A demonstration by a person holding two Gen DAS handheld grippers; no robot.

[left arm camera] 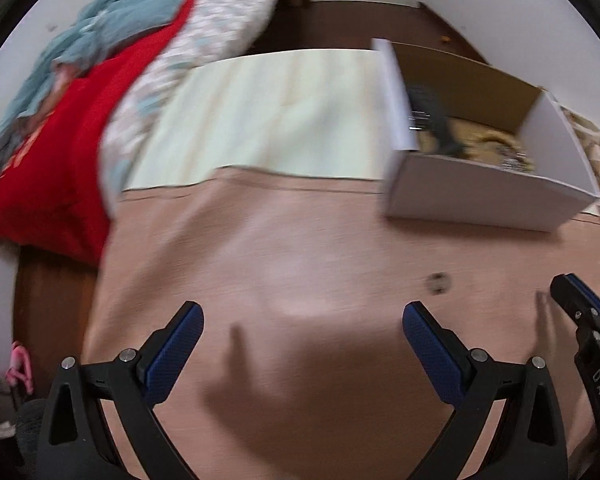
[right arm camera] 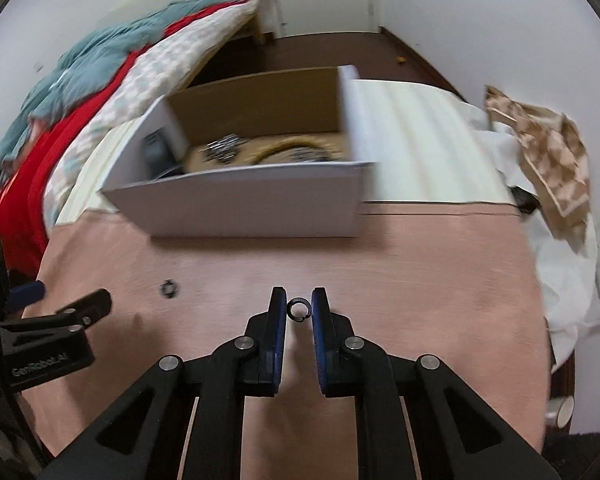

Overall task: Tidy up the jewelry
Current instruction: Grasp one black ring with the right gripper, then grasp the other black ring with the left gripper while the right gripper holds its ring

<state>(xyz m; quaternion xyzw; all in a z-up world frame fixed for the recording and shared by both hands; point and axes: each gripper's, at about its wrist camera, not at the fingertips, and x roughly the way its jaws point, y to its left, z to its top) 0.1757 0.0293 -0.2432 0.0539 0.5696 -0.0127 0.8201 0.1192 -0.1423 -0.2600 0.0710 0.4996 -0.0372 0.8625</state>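
One small ring (right arm camera: 299, 307) sits pinched between the nearly closed right tool (right arm camera: 299, 309). The left tool (left arm camera: 302, 314) gapes wide, holding nothing. Another ring (right arm camera: 169, 288) lies on the pink surface (right arm camera: 420, 280) between them.

I was looking across a pinkish tabletop (right arm camera: 420, 264) with a pale yellow striped cloth (left arm camera: 268, 112) at its far end. Behind it ran dark brown flooring (right arm camera: 308, 52) up to plain white walls (right arm camera: 480, 12). A heap of teal, red and patterned bedding (left arm camera: 100, 64) lay to the left.

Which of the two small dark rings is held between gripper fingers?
The small dark ring in the right gripper; the other ring lies loose on the pink table.
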